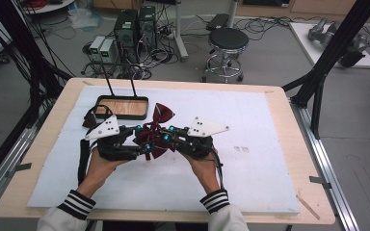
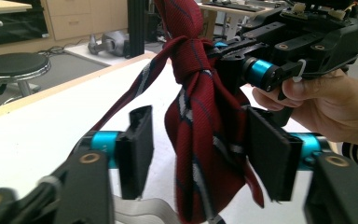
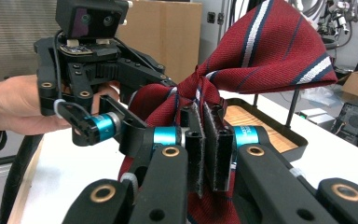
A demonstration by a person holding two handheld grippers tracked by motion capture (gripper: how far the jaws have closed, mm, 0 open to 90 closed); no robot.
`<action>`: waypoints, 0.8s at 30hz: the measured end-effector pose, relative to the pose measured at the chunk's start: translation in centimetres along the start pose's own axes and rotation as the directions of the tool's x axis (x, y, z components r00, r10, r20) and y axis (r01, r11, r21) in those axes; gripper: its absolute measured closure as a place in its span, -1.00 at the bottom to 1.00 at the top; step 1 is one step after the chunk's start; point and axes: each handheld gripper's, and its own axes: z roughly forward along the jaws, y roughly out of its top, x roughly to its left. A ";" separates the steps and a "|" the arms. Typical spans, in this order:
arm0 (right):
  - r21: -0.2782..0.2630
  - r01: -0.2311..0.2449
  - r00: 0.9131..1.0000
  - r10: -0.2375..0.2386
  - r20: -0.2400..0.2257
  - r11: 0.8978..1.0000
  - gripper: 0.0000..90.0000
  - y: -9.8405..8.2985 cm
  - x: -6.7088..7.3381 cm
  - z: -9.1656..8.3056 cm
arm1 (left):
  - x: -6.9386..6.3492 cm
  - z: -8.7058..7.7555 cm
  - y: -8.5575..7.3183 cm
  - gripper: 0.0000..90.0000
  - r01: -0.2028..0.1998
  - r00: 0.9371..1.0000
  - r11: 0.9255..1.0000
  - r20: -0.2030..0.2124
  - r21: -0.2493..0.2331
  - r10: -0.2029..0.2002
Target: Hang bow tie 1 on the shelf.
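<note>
One wooden tray [image 1: 123, 107] lies at the table's far left. One dark red bow tie [image 1: 155, 131], striped navy and white, hangs just in front of it. Two grippers: right gripper [image 3: 208, 145] clamps its knot; left gripper [image 2: 200, 156] stands half open around a lobe, contact unclear. Lower folds are cut off.

The tie [image 2: 200, 135] is woven cloth, dark red with navy and white stripes, fine-ribbed and matt. The gripper [image 3: 208, 140] jaws are matt black plastic with glossy blue metal sleeves, brass-coloured rivets and rough grey pads. The tray [image 1: 123, 107] has a grained wooden floor inside a dark rim. The table [image 1: 270, 159] cover is white and matt.
</note>
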 end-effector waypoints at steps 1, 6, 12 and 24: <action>0.000 -0.002 1.000 0.002 -0.001 1.000 0.95 0.0 0.0 0.0 | 0.0 0.0 0.0 0.18 -0.002 1.000 1.000 -0.002 0.000 0.002; -0.002 0.006 1.000 -0.006 -0.007 1.000 0.95 0.0 0.1 0.0 | 0.1 -0.1 0.1 0.44 0.019 0.999 1.000 -0.027 0.006 -0.019; 0.006 0.007 1.000 -0.007 -0.010 1.000 0.95 0.0 0.1 0.1 | -0.1 -0.4 0.2 0.83 0.002 0.999 1.000 -0.048 0.004 -0.002; 0.014 0.015 1.000 -0.014 -0.013 1.000 0.70 -0.1 0.1 0.3 | -0.2 -0.5 0.4 0.89 -0.027 0.998 0.999 -0.057 0.025 0.029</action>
